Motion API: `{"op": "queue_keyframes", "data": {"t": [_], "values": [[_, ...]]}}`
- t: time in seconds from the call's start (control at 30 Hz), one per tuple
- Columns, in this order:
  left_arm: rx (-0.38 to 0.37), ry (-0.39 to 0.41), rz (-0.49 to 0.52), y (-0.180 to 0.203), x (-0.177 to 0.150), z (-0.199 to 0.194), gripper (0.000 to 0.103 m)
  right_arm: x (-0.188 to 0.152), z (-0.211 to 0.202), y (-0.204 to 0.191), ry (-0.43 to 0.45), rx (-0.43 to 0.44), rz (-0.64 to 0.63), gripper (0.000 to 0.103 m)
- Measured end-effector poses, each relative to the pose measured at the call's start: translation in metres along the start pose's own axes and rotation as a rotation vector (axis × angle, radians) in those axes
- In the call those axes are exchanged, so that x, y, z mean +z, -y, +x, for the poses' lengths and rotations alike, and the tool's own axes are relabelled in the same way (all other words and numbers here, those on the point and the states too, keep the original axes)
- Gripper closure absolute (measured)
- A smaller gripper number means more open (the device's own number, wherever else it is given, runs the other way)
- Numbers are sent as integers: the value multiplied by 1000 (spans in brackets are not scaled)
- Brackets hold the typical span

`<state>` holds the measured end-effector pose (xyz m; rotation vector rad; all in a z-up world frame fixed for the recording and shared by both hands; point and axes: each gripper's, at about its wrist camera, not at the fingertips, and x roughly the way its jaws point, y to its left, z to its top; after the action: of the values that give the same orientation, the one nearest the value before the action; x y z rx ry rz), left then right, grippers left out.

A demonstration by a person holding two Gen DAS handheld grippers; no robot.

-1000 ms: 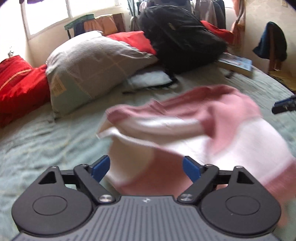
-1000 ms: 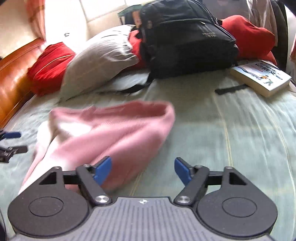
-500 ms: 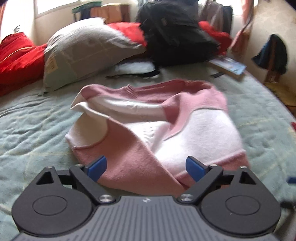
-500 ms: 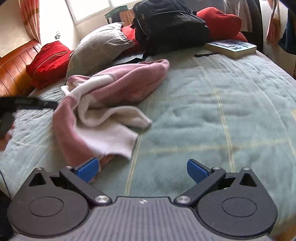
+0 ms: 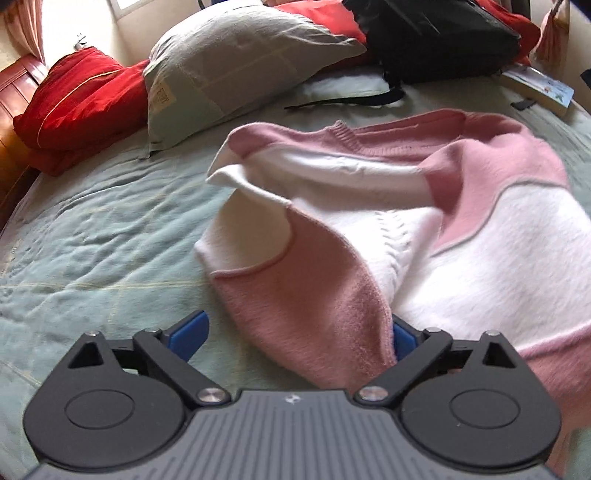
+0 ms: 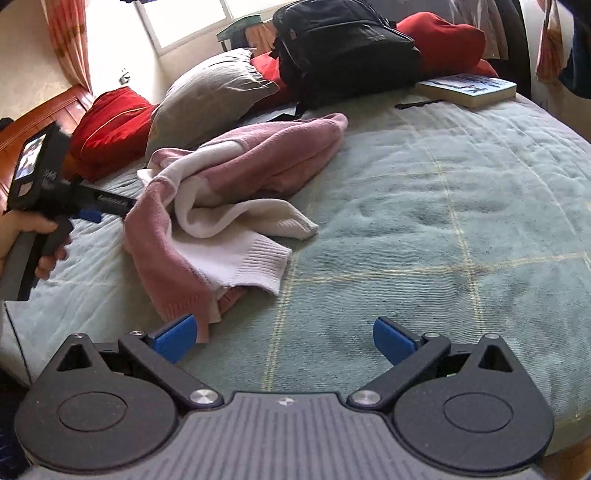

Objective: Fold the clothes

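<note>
A pink and white knit sweater (image 5: 388, 221) lies crumpled on the pale green bedspread (image 5: 92, 240). My left gripper (image 5: 295, 334) is open, low over the bed, with a pink sleeve end lying between its blue fingers and covering part of the right one. In the right wrist view the sweater (image 6: 236, 192) lies left of centre, a white ribbed cuff nearest me. My right gripper (image 6: 282, 341) is open and empty over bare bedspread (image 6: 424, 221), its left finger just beside the sweater's pink edge. The left gripper (image 6: 96, 206) shows at the sweater's left side, held by a hand.
A grey pillow (image 5: 236, 62), red cushions (image 5: 77, 99) and a black backpack (image 5: 436, 33) lie at the head of the bed. A book (image 6: 467, 86) lies at the far right. A wooden headboard (image 6: 22, 125) is at the left.
The sweater has dropped from mid-air and settled on the bed. My left gripper moved in close over a pink sleeve end. My right gripper pulled back and to the right of the sweater.
</note>
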<state>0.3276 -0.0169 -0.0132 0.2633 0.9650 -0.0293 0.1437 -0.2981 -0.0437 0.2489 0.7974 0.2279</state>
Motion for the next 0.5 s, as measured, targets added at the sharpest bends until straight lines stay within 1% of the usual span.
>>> {"op": "queue_keyframes", "data": {"t": [0.1, 0.23, 0.33, 0.5], "values": [[0, -15, 15, 2, -1, 0, 5, 0, 4, 0, -5, 6, 2, 0], [6, -33, 81, 9, -3, -2, 4, -1, 9, 0, -19, 9, -2, 0], [-20, -25, 93, -1, -8, -14, 5, -2, 8, 6, -18, 2, 9, 0], [1, -42, 92, -1, -13, -3, 5, -1, 13, 13, -17, 0, 48, 0]]}}
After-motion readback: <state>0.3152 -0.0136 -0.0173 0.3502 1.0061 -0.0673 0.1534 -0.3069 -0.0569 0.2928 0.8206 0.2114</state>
